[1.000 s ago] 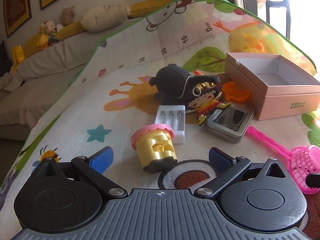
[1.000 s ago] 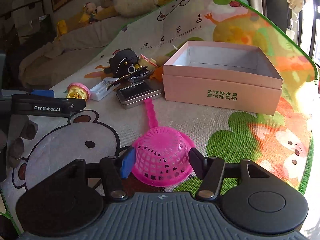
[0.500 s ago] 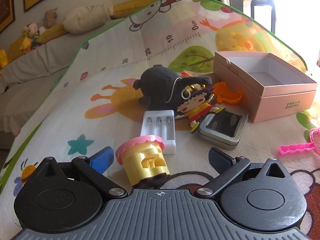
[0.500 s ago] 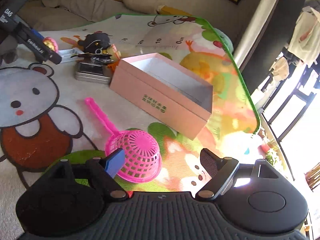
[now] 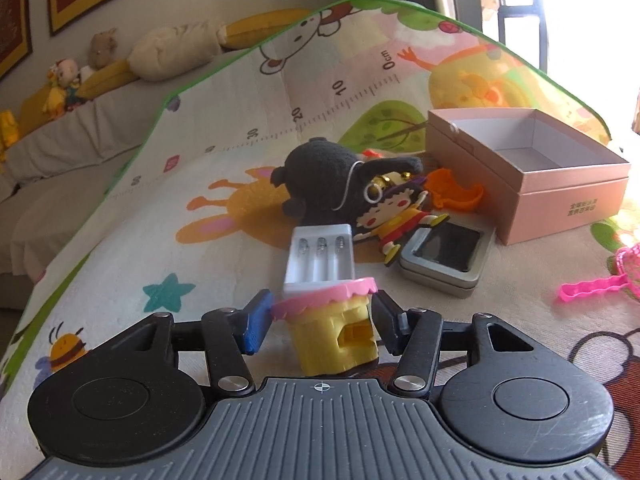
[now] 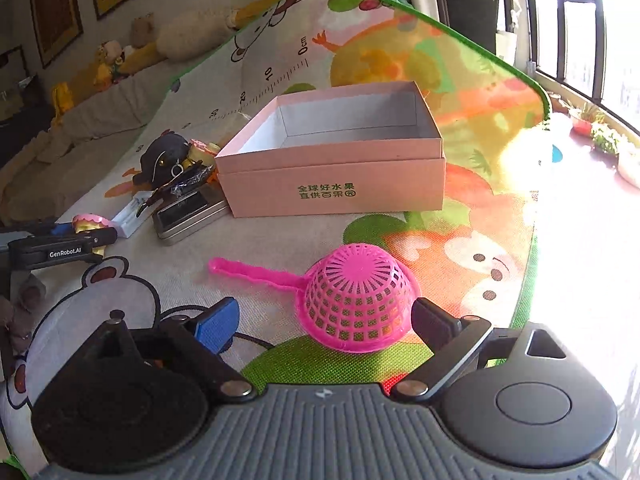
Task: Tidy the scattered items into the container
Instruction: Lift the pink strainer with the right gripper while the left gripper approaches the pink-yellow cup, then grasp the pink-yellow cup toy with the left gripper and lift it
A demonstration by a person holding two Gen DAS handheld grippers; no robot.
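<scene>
Left gripper [image 5: 320, 320] fingers are clamping the yellow toy with pink lid [image 5: 332, 328] on the play mat [image 5: 120, 248]. Right gripper [image 6: 328, 320] fingers are sitting apart around the overturned pink strainer [image 6: 358, 296], near the open pink box [image 6: 336, 188].

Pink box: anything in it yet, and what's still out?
Nothing is packed: the pink box looks empty. The left gripper is shut on the yellow toy. The right gripper is open around the pink strainer. Black plush, battery case and tin remain out.
</scene>
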